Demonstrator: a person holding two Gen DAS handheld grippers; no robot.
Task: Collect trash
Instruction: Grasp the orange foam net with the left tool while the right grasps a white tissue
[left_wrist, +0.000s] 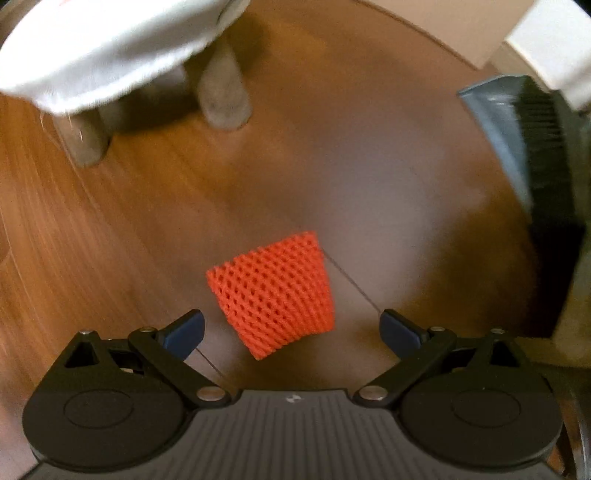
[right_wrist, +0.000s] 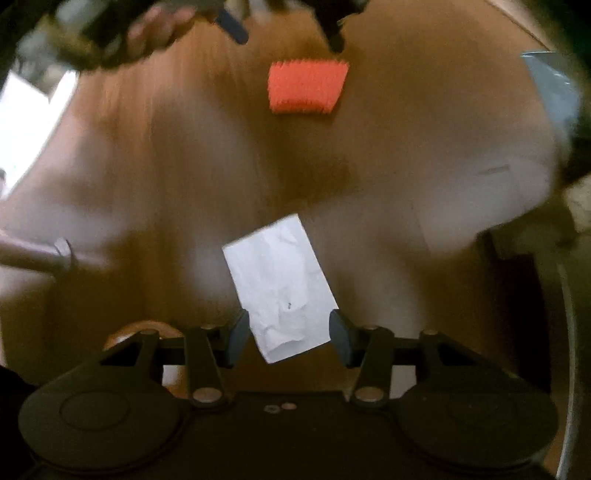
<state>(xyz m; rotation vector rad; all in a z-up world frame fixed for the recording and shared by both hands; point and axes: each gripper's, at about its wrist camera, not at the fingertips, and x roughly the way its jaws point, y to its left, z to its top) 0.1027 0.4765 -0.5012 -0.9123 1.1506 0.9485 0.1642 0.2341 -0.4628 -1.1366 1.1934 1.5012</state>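
While left tongs (left_wrist: 291, 332) gape over orange net (left_wrist: 273, 291), right tongs (right_wrist: 288, 338) straddle paper (right_wrist: 280, 284)

Ahead and left of the left claw (left_wrist: 291, 332), a white cushioned stool (left_wrist: 107, 48) is cut off by the frame's top edge. Far ahead of the right claw (right_wrist: 288, 336), a blurred hand (right_wrist: 155, 29) and the other tool smear beyond telling.

Floor (left_wrist: 92, 236): brown wood-grain boards with a dull grey sheen across the middle. Stool (left_wrist: 110, 48): white fuzzy seat on grey legs, standing on the floor at upper left of the left wrist view. Bright white area (right_wrist: 26, 122) at the left edge of the right wrist view; too blurred to identify.
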